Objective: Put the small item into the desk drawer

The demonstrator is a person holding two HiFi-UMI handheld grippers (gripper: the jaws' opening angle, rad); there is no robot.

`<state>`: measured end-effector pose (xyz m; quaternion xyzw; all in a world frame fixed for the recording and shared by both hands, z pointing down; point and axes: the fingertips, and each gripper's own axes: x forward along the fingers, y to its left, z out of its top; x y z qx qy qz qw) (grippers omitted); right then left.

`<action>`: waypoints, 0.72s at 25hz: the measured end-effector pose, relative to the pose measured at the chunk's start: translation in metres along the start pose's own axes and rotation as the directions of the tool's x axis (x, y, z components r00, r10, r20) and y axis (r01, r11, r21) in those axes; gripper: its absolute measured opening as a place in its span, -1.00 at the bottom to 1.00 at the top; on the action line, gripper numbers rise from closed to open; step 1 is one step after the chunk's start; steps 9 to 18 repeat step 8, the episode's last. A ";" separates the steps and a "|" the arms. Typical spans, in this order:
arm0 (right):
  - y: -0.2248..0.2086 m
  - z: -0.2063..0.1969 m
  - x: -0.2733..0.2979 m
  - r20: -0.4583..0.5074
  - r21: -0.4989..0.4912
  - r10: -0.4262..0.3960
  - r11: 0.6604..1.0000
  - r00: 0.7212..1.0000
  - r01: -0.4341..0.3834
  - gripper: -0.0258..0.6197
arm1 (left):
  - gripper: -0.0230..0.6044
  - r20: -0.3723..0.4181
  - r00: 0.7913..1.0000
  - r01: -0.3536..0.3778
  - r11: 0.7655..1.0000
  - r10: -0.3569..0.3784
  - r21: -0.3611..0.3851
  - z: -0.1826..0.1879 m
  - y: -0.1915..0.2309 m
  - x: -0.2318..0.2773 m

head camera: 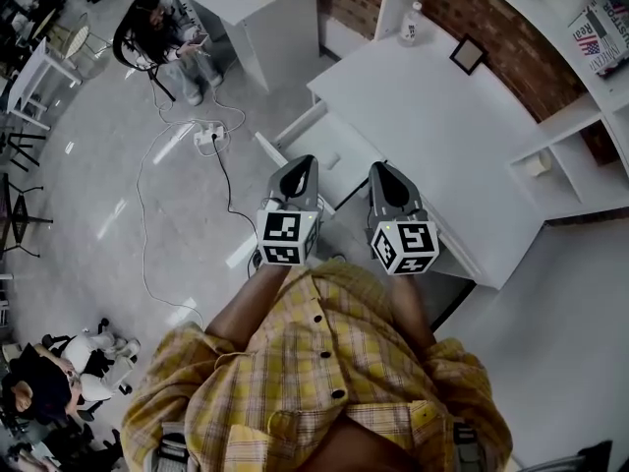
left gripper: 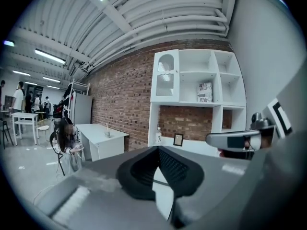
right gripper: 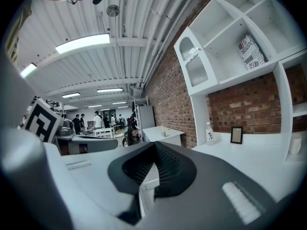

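Fingers [left gripper: 139, 171] of my left gripper [head camera: 300, 163] are pressing together with nothing between them, and the right gripper [head camera: 385, 168] is showing the same closed, empty state. I am holding both grippers side by side, roughly level, pointing toward the white desk [head camera: 432, 136].

The drawer [head camera: 359, 146] is standing open just ahead of and below the fingertips. Its long axis is running out from the desk toward the left of the head view.

Which small item the task means is not settled from these views. The likeliest candidates are sitting at the desk's far edge by the brick wall:
- a picture frame [head camera: 469, 55], standing upright and facing back across the desk;
- a bottle [head camera: 413, 23], upright, long axis vertical.

Both are lying well ahead and to the right, so I am judging the right gripper the nearer one. A dark mark inside the drawer is too small to identify.
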<state>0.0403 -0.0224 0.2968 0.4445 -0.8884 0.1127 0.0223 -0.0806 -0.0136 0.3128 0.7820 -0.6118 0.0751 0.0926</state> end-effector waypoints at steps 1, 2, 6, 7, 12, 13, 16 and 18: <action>0.000 0.000 0.000 0.004 0.001 -0.001 1.000 1.000 0.001 -0.93 | -0.92 0.000 1.000 0.001 1.000 -0.001 0.001 0.000 0.000 0.000; 0.000 0.000 -0.001 0.006 0.002 -0.002 1.000 1.000 0.002 -0.93 | -0.92 0.000 1.000 0.002 1.000 -0.002 0.001 -0.001 -0.001 -0.001; -0.002 -0.002 0.001 0.007 0.004 -0.005 1.000 1.000 0.005 -0.93 | -0.92 -0.005 1.000 0.010 1.000 -0.010 -0.001 -0.005 -0.001 0.000; -0.002 -0.002 0.001 0.007 0.004 -0.005 1.000 1.000 0.005 -0.93 | -0.92 -0.005 1.000 0.010 1.000 -0.010 -0.002 -0.006 -0.001 0.000; -0.003 -0.003 0.002 0.006 0.004 -0.004 1.000 1.000 0.004 -0.93 | -0.92 -0.005 1.000 0.011 1.000 -0.011 -0.002 -0.007 -0.001 0.001; -0.003 -0.003 0.002 0.006 0.004 -0.004 1.000 1.000 0.004 -0.93 | -0.92 -0.005 1.000 0.011 1.000 -0.011 -0.002 -0.007 -0.001 0.001; -0.003 -0.003 0.002 0.006 0.004 -0.004 1.000 1.000 0.004 -0.93 | -0.92 -0.005 1.000 0.011 1.000 -0.011 -0.002 -0.007 -0.001 0.001; -0.003 -0.003 0.002 0.006 0.004 -0.004 1.000 1.000 0.004 -0.93 | -0.92 -0.005 1.000 0.011 1.000 -0.011 -0.002 -0.007 -0.001 0.001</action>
